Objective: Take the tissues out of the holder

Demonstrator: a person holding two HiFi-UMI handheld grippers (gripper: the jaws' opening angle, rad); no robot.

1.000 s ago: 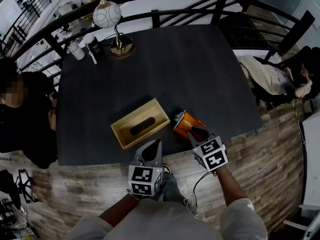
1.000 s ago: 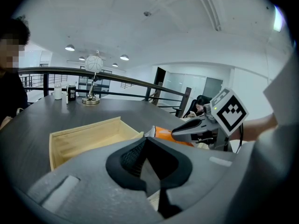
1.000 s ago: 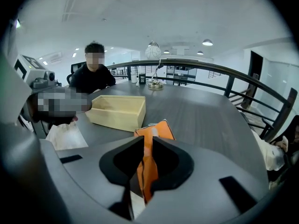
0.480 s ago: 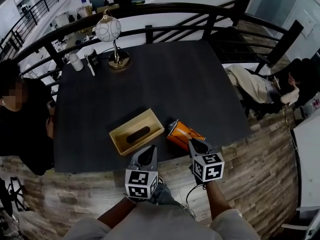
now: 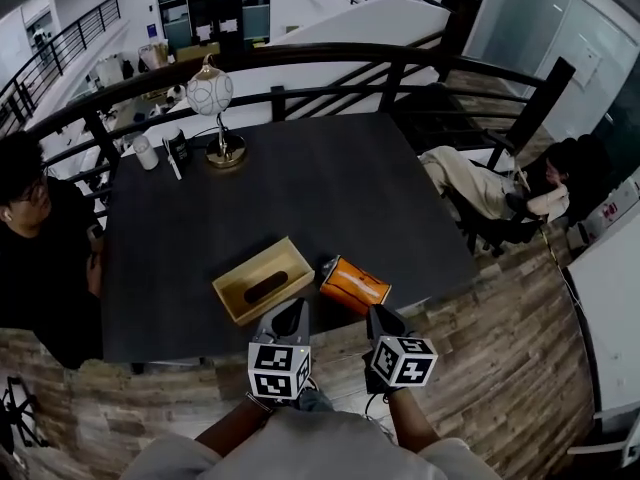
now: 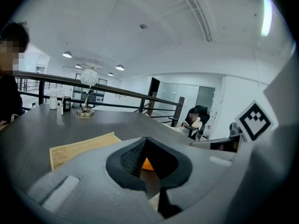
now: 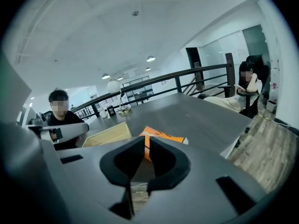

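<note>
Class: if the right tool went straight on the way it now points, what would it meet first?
Probably the orange tissue pack lying on the dark table, centred just beyond the right tool's tips; the exact gap is hard to judge.

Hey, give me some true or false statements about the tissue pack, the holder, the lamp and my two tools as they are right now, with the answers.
1. The orange tissue pack lies on the table, right of the wooden holder. True.
2. The right tool grips the orange pack. False: it stands short of the pack at the table's near edge, with nothing between its jaws.
3. A lamp with a round shade stands near the table's far left corner. True.
4. The holder sits on the floor. False: it rests on the table.
5. The left tool is inside the holder's slot. False: it is at the near edge, apart from the holder.
</note>
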